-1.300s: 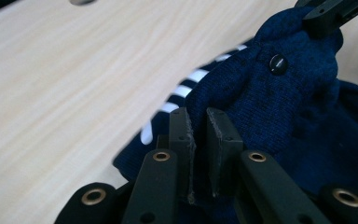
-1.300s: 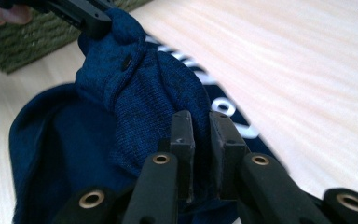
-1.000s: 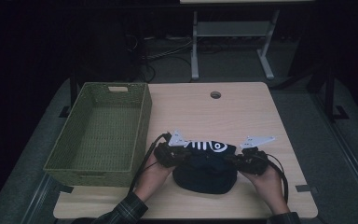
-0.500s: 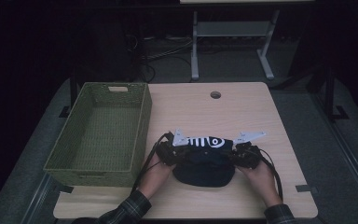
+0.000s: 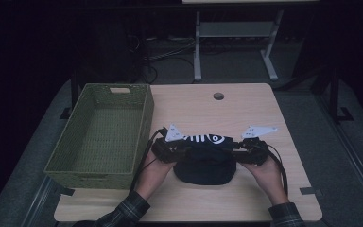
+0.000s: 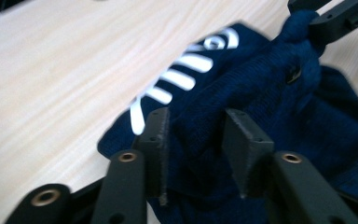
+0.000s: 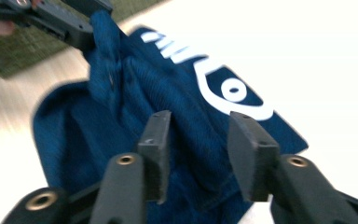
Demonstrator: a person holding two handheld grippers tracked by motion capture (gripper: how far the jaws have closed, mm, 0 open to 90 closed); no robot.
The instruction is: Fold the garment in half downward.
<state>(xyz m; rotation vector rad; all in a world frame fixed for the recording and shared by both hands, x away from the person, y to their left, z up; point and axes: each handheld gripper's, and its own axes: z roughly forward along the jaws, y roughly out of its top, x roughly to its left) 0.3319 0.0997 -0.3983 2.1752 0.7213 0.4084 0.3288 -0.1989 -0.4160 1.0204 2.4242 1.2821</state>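
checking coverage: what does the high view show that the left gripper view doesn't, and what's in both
High view alone: the green basket left of the work, the person's hands and plaid sleeves, the floor and a desk frame beyond the table. Left gripper view alone: its jaws close up, just opened, astride a raised fold without pressing it. Both: the navy cloth with a white fishbone print, the wooden table, the right gripper.

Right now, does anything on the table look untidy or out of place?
Only the dark blue cloth with a white fish-bone print: it lies bunched near the table's front edge, with a raised fold between the open jaws of the left gripper and right gripper, which have just been opening. The basket sits straight.
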